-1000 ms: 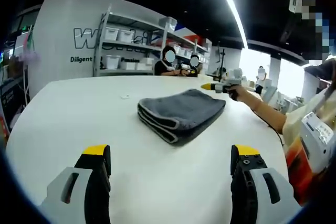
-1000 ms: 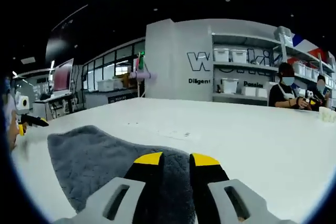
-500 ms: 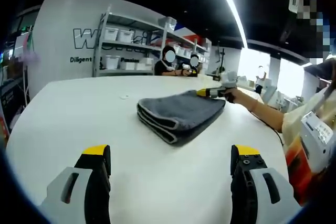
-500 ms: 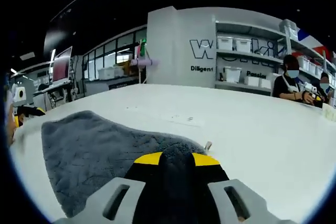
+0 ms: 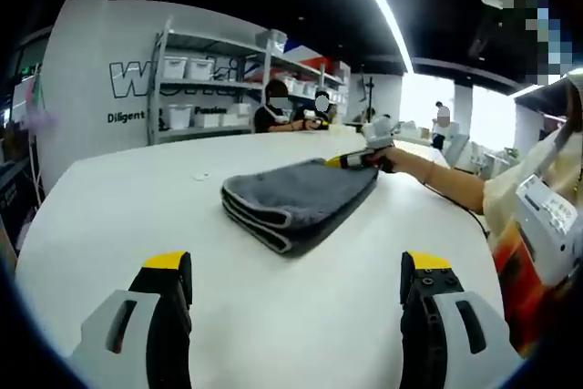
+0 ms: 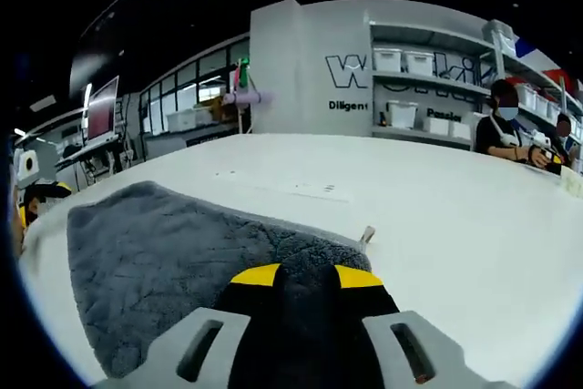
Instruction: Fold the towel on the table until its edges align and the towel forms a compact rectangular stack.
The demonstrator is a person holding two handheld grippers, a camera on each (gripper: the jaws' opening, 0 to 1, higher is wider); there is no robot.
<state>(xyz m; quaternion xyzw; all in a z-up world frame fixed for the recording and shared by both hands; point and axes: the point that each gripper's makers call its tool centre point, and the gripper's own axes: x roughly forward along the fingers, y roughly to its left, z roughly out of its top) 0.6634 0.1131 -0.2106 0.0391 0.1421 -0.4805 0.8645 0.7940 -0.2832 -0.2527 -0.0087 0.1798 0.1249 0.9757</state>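
**Right gripper pinching far corner of folded towel; left gripper spread, clear of it**

White table (image 5: 109, 216), large, rounded near edge. Grey towel (image 5: 296, 196) lies folded near its middle, layered fold edge facing the left gripper view, top surface flat.

Left gripper (image 5: 296, 284): jaws spread wide, yellow tips apart, hovering over bare tabletop on the near side, well short of the towel, touching nothing.

Right gripper (image 6: 298, 277): yellow tips close together with grey pile bunched dark between them, so it is pinching the towel at a corner. From the left gripper view it (image 5: 351, 160) sits at the towel's far right corner, a person's forearm (image 5: 437, 187) behind it.

Small tag (image 6: 366, 236) sticks up at the towel edge just beyond the jaws.
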